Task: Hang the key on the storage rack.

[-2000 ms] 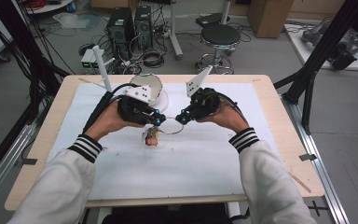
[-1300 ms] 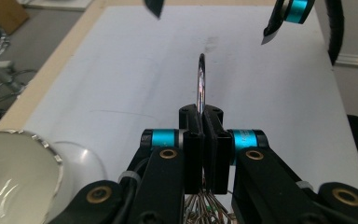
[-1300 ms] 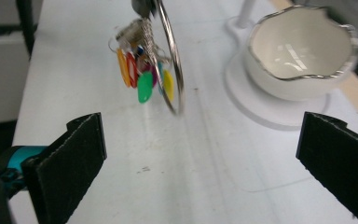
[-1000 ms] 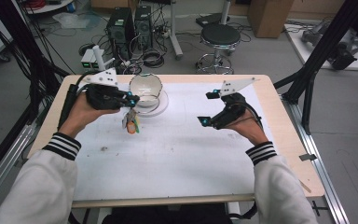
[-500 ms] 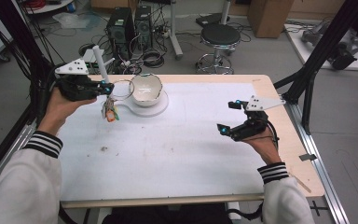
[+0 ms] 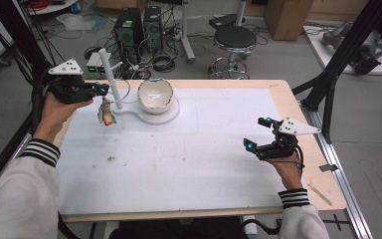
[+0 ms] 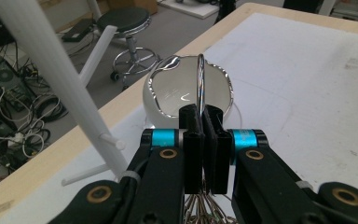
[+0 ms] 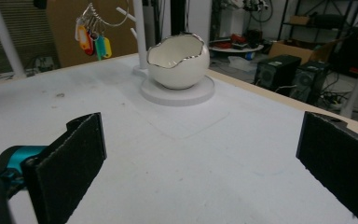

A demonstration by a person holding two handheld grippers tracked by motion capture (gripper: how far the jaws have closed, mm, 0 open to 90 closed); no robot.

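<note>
Your left gripper (image 6: 101,90) is clamped on a wire key ring (image 7: 200,86), held up at the far left beside the white peg stand (image 6: 110,78) (coloured tags (image 6: 107,118) dangle below). Your right gripper (image 6: 257,134) hovers near the right edge, jaws wide, well apart from the eggshell bowl (image 6: 155,95).

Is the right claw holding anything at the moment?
No, the right claw is wide open with nothing but bare white table between its pads.

No legible text, label, brand or number anywhere.
</note>
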